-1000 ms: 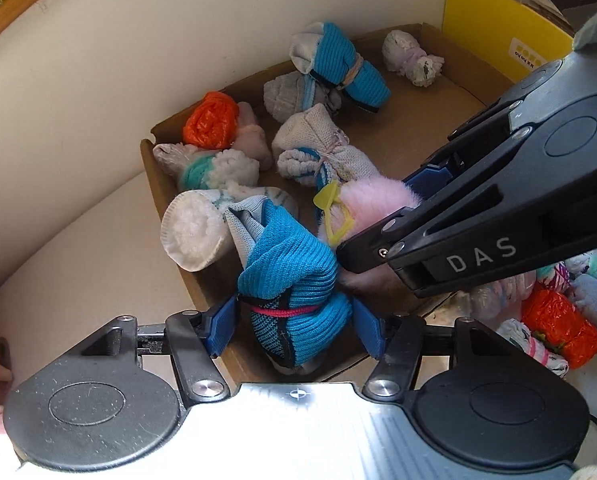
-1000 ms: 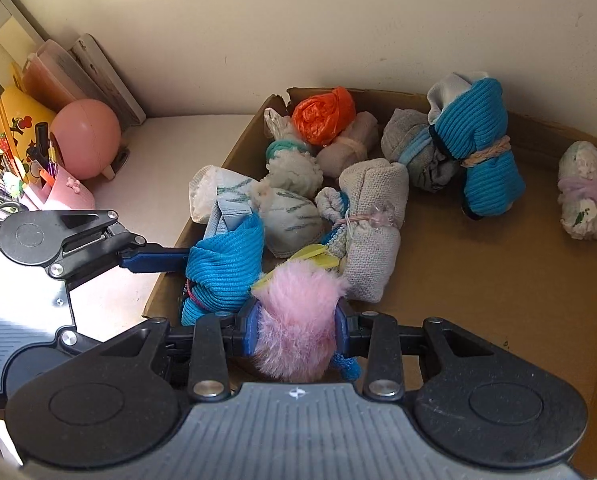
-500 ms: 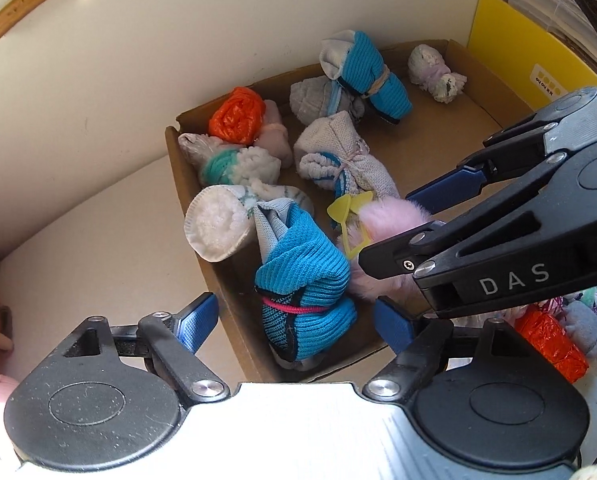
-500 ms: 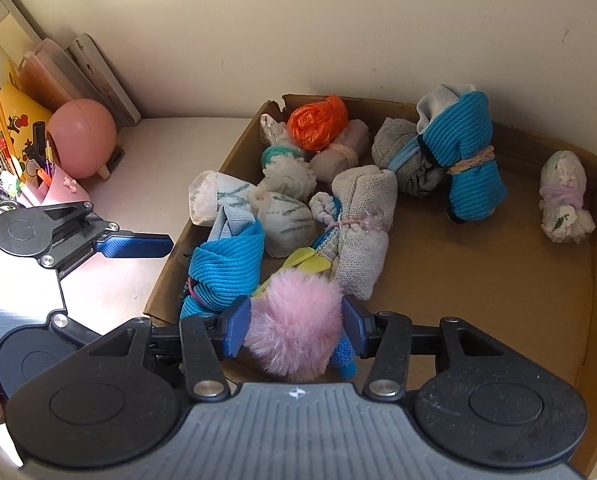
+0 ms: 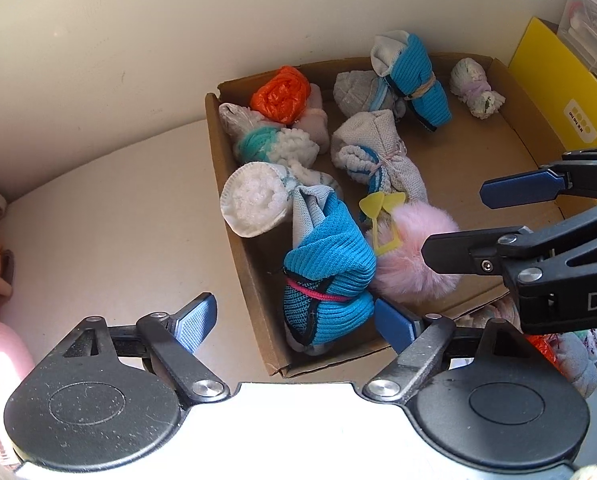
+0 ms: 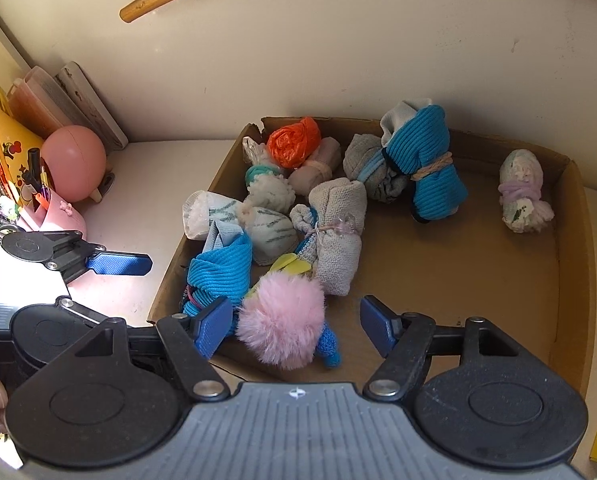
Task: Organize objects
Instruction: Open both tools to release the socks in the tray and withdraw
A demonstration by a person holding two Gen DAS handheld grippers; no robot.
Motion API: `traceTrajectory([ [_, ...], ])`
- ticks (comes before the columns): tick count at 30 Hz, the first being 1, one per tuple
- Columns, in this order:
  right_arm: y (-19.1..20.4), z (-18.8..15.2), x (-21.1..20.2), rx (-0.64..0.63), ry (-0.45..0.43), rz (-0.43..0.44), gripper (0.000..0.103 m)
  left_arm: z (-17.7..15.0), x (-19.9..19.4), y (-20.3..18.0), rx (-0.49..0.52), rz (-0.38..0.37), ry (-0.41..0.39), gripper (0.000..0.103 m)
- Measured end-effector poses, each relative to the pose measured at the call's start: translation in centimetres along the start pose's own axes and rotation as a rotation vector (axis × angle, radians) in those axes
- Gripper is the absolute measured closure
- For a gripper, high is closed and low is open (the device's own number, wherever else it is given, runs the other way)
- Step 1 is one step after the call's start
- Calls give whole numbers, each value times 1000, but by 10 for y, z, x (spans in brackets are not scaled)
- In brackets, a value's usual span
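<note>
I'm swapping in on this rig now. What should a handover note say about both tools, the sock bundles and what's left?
Left tool: open, clear of the blue sock bundle, which rests in the cardboard box.
Right tool: jaws opening, pads off the pink fluffy bundle, also resting in the box.
Done: both placed at the box's near-left corner beside the other bundles.
Left: more bundles lie outside the box.
</note>
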State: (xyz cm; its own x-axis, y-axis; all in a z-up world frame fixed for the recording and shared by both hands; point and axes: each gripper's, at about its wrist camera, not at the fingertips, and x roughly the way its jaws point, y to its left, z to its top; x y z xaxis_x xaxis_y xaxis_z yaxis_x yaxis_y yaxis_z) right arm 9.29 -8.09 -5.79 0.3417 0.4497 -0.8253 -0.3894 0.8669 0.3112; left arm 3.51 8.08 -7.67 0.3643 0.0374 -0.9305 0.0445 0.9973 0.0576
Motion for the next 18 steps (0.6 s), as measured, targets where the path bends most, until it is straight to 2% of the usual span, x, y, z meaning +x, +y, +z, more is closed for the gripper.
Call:
traceTrajectory([
  [6, -3, -10, -21, 43, -44, -25, 25, -2, -10, 7, -64, 10, -16, 9],
  [10, -4, -20, -35, 47, -69, -54, 24, -6, -17, 13, -132, 13, -30, 8],
  [14, -4, -39, -52, 31, -97, -113, 16, -13, -26, 18, -207, 20, -44, 7],
  [18, -11, -67, -62, 30, -89, -155, 16, -28, -34, 17, -240, 28, -47, 5],
])
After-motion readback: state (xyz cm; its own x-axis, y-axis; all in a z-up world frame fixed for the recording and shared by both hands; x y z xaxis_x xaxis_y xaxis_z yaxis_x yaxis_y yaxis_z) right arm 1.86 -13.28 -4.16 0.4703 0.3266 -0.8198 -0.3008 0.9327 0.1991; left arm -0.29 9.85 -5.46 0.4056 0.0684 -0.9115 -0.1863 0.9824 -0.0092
